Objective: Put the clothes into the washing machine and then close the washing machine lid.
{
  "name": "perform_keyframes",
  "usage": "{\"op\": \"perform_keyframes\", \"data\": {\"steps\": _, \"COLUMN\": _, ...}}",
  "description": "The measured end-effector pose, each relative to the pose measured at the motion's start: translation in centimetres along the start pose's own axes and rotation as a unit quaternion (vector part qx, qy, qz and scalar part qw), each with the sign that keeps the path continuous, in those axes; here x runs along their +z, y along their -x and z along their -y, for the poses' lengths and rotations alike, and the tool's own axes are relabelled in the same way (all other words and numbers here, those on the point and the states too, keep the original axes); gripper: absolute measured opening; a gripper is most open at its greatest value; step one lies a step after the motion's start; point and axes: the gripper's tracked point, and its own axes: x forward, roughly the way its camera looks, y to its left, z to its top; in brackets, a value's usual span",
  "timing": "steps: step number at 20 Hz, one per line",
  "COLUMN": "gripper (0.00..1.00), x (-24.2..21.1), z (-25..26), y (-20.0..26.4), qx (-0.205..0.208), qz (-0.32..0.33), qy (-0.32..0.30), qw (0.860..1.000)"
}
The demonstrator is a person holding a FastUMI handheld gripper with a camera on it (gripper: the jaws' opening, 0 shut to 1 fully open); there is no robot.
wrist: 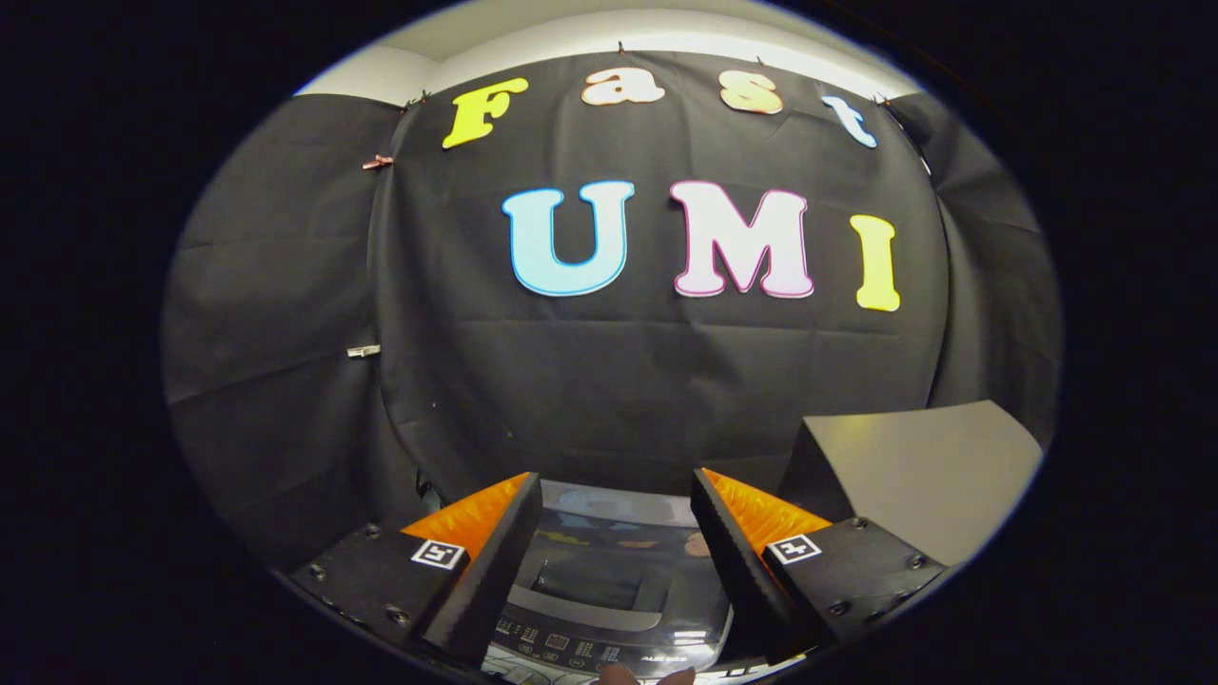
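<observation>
The gripper (617, 533) hangs above the washing machine (609, 590), its two fingers spread well apart and touching nothing. Between the fingers lies the machine's lid (609, 561), down flat on the top. The control panel (580, 649) runs along the near edge of the machine, in front of the lid. Behind the machine hangs the cloth wall (647, 381). To the right of the machine, beyond the right finger, stands a flat-topped box (913, 466).

The washing machine (609, 580) between the gripper (617, 533) fingers has a dark, glossy lid (618, 552) with faint coloured reflections and a black control strip of small pale markings near. To the right stands a grey-beige box (913, 476). The far wall is black cloth.
</observation>
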Motion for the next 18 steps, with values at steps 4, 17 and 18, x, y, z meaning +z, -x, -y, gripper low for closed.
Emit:
{"op": "perform_keyframes", "data": {"steps": 4, "gripper": 0.99, "x": 1.5, "z": 0.8, "y": 3.6, "qx": -0.013, "qz": 0.029, "qy": 0.009, "qw": 0.999}}
{"op": "perform_keyframes", "data": {"steps": 17, "gripper": 0.99, "x": 1.8, "z": 4.7, "y": 16.8, "qx": -0.081, "qz": 0.076, "qy": -0.014, "qw": 0.994}}
{"op": "perform_keyframes", "data": {"steps": 18, "gripper": 0.99, "x": 2.0, "z": 4.7, "y": 18.1, "qx": -0.084, "qz": 0.083, "qy": -0.016, "qw": 0.993}}
